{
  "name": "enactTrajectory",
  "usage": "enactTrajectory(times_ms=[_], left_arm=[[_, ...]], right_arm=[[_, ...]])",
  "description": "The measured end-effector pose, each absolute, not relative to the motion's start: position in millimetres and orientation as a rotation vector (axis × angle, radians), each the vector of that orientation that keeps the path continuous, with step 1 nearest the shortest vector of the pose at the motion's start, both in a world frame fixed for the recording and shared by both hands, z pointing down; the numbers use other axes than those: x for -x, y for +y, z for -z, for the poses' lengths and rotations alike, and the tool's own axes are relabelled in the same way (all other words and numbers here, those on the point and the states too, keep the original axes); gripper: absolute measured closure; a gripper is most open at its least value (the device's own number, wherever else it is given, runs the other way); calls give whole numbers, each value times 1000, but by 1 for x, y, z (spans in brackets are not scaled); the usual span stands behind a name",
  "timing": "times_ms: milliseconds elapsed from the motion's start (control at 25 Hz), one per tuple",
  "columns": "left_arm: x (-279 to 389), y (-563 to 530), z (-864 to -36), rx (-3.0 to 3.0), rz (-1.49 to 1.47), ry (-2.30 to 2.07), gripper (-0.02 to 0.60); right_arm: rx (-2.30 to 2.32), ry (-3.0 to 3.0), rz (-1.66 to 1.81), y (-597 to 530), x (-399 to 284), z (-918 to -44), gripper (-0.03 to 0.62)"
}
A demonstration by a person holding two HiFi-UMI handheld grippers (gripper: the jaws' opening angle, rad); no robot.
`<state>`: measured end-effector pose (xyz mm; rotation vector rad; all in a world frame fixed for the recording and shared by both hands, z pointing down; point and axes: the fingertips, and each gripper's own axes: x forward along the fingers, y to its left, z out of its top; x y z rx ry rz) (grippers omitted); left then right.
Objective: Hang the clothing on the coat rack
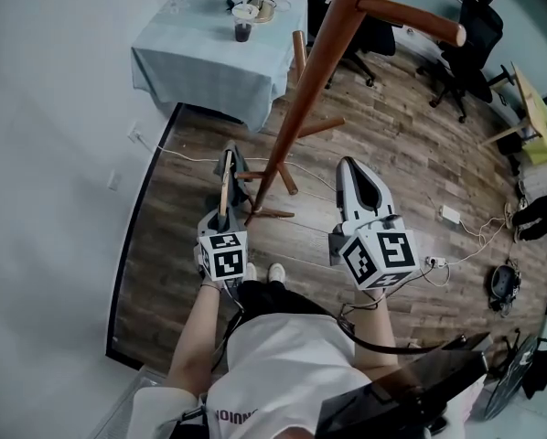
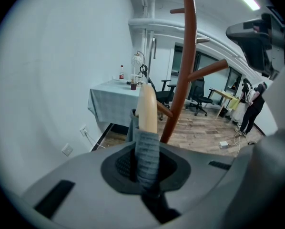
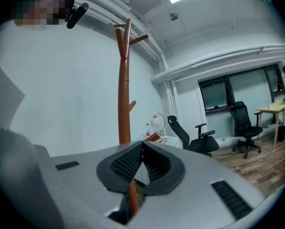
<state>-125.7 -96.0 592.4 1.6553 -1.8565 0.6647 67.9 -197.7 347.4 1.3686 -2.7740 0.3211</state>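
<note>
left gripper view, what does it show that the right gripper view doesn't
Only the left gripper view: the left gripper shut on a pale wooden bar with grey cloth over it. Only the right gripper view: the right gripper shut on nothing, and the coat rack's very top. Both: the coat rack pole and office chairs.

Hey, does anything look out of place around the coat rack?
Only a thin white cable trailing loose across the wooden floor past the feet of the brown wooden coat rack. Nothing looks spilled or broken.
</note>
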Motion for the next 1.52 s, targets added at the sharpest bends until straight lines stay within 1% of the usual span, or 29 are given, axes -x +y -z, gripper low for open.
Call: enactTrajectory(times_ms=[1520], left_arm=[[104, -103, -656, -1640, -771, -1717, 551]], right_arm=[[-1432, -2708, -312, -197, -80, -351, 572]])
